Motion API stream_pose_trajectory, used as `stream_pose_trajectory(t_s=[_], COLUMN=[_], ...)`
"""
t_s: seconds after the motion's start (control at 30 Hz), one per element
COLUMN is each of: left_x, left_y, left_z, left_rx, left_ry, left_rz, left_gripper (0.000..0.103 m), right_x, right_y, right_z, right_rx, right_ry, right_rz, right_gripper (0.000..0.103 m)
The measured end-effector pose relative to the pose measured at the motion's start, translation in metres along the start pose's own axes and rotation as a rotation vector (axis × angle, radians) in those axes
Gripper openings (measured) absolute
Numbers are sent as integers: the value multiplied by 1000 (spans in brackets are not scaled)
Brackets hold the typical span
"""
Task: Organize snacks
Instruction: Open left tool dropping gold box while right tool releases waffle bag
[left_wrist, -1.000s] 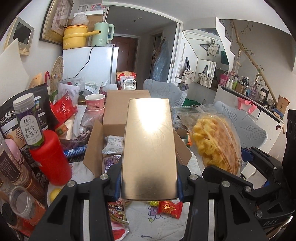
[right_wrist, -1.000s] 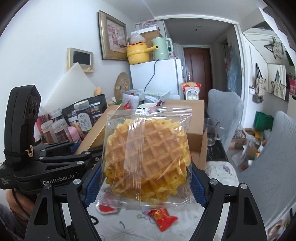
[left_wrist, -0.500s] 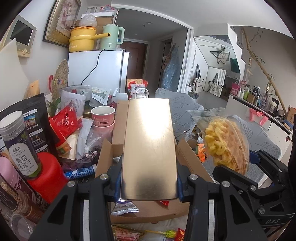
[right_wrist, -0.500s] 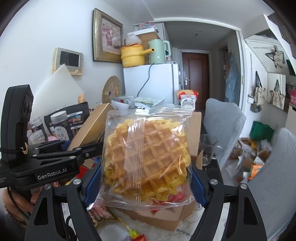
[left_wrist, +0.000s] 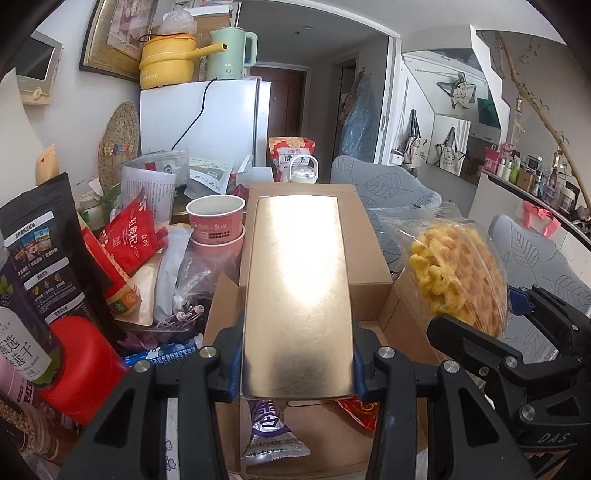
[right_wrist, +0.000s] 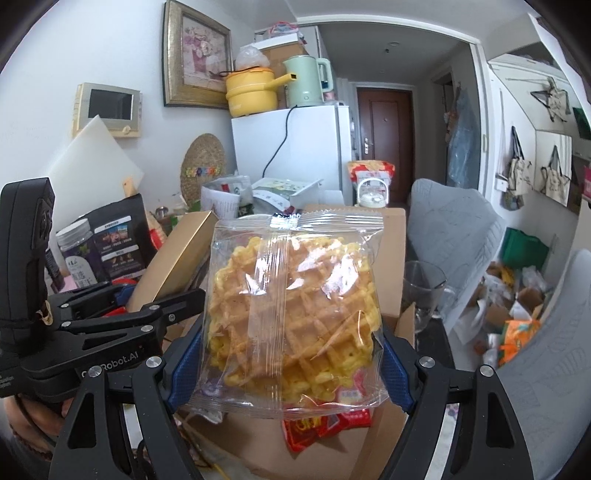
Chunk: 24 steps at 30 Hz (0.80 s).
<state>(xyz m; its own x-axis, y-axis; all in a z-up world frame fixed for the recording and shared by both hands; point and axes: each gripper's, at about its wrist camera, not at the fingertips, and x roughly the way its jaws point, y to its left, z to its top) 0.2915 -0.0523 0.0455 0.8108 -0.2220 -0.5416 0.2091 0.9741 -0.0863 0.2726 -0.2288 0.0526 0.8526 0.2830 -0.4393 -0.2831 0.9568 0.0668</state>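
Observation:
My left gripper (left_wrist: 297, 363) is shut on a long gold box (left_wrist: 297, 291), held lengthwise above the open cardboard box (left_wrist: 369, 266). A purple sachet (left_wrist: 267, 430) and a red wrapper (left_wrist: 358, 410) lie inside the carton below it. My right gripper (right_wrist: 291, 360) is shut on a clear bag holding a yellow waffle (right_wrist: 295, 306), also over the cardboard box (right_wrist: 391, 269). In the left wrist view the waffle bag (left_wrist: 456, 280) hangs at the right. In the right wrist view the gold box (right_wrist: 173, 258) and the left gripper's body (right_wrist: 110, 332) show at the left.
Snacks crowd the left: a red pouch (left_wrist: 129, 236), stacked pink paper cups (left_wrist: 216, 221), a black bag (left_wrist: 40, 251), a red-bodied jar (left_wrist: 79, 365). A glass (right_wrist: 424, 291) stands right of the carton, grey chairs (right_wrist: 454, 236) beyond. A white fridge (left_wrist: 203, 122) stands behind.
Both grippers have moved forward with their loads, from short of the carton to over its opening. The carton now fills the lower part of both views.

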Motion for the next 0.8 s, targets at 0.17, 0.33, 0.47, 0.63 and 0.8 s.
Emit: stream_pose_trajectory(t_s=[0.17,0.33,0.47,0.63,0.8], left_x=[34,58,73,89,102], left_y=[2,1,3,4,5], left_z=[-8,-17,-20,-20,-19], left_rx=[12,21,25,28,32], left_ry=[64,130,171,196,222], left_rz=[25,29,33,54,82], left_gripper=[43,43,43,43,43], right_x=[27,52,65,79,92], right_y=[-8,-16,-20,-24,-27], right_z=[-5,-11,-14,-15,-16], right_rx=[6,24,31,37,32], right_ry=[59,126,158,195,236], right_rz=[-8,-9,-22,-35,-51], right_gripper=[82,82,82,82,82])
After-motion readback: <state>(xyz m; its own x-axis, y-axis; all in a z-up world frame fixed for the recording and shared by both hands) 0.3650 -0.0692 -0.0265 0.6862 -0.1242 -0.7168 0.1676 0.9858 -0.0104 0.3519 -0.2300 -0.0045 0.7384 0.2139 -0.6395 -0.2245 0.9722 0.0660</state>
